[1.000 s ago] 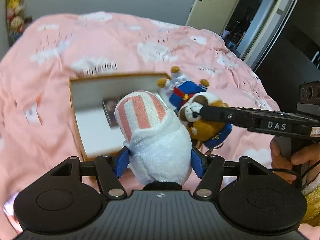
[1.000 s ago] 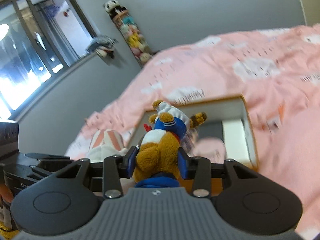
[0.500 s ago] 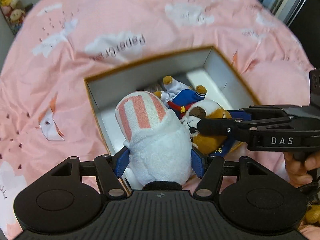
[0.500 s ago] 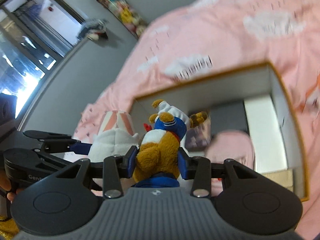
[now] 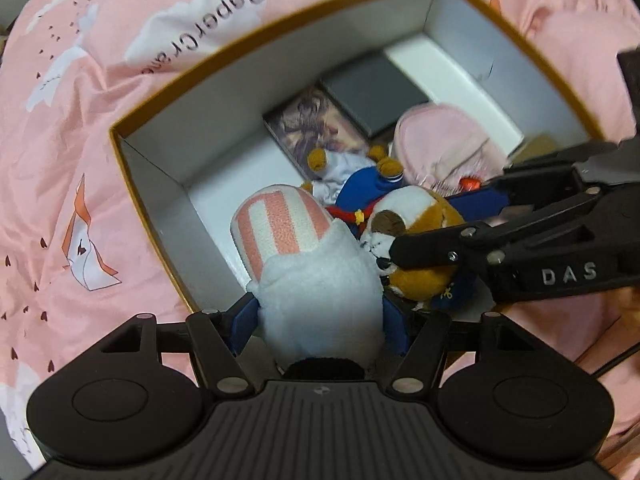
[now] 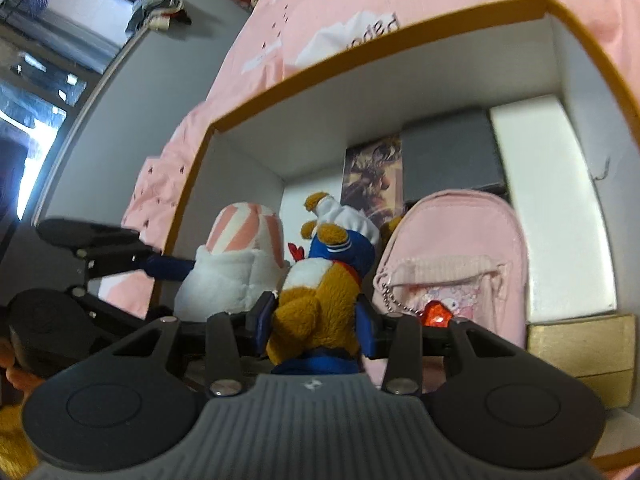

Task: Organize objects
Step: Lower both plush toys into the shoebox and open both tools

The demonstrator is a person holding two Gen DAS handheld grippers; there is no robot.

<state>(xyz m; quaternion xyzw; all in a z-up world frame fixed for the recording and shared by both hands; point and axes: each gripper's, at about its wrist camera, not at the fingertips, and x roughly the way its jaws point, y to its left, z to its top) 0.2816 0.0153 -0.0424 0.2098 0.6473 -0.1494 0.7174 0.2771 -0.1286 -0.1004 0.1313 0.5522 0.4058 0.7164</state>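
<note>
Left claw grips the soft white plush, right claw the squashy bear; both light, held mid-body above the box.

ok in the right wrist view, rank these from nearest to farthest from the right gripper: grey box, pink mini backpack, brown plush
1. brown plush, clamped in the right gripper.
2. pink mini backpack, just right of the plush inside the box.
3. grey box, flat on the floor near the back wall.

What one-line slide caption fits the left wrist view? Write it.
Left hand-held gripper carries a striped plush over the open box, right hand-held gripper alongside.
</note>
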